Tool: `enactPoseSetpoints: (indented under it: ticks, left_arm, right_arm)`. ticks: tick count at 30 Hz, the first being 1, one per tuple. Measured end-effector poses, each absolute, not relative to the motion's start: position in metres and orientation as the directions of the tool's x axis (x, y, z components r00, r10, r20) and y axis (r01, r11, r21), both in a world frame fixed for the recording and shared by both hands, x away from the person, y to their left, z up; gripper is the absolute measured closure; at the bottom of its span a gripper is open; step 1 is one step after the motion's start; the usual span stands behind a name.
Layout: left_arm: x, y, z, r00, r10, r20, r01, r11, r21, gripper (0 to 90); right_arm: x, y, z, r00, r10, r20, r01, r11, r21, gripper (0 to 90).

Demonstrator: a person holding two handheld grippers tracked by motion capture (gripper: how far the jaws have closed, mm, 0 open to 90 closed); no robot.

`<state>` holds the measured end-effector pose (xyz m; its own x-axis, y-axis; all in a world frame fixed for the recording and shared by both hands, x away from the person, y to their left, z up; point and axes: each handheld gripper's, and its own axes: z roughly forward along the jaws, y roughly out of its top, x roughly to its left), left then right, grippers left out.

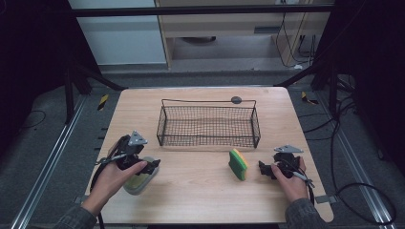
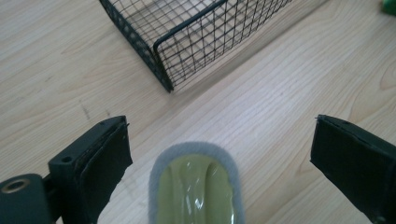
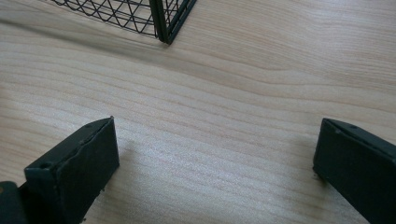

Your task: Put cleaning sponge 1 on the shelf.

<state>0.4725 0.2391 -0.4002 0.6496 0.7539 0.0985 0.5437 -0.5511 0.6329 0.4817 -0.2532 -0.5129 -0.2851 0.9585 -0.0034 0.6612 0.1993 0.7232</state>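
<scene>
Wooden worktop (image 1: 200,181): left gripper (image 2: 219,158) fingers wide open straddling the grey-rimmed sponge (image 2: 196,186), wire basket (image 2: 196,37) at 12 o'clock.

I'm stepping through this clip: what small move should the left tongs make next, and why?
Probably lower a little and close on the grey pad. The left tongs are open, their jaws standing either side of it with gaps on both sides, so nothing is gripped. The basket is close ahead.
</scene>
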Motion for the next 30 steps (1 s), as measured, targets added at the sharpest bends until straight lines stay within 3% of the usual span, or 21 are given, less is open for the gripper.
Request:
enactPoseSetpoints:
  ticks: [12,24,30]
  left_arm:
    - [0.468,0.252,-0.407,0.610,0.787,0.087,0.624,-0.546,0.559,6.4]
    - [0.479,0.254,-0.395,0.637,0.769,0.049,0.672,-0.586,0.453,21.5]
    - [0.483,0.250,-0.394,0.641,0.765,0.055,0.676,-0.597,0.431,23.5]
  right_arm:
    - [0.481,-0.253,-0.513,-0.279,0.960,-0.001,0.661,0.193,0.725,0.4]
    - [0.480,-0.253,-0.513,-0.277,0.961,-0.003,0.661,0.192,0.725,0.4]
    - [0.479,-0.253,-0.513,-0.277,0.961,-0.001,0.662,0.191,0.725,0.4]
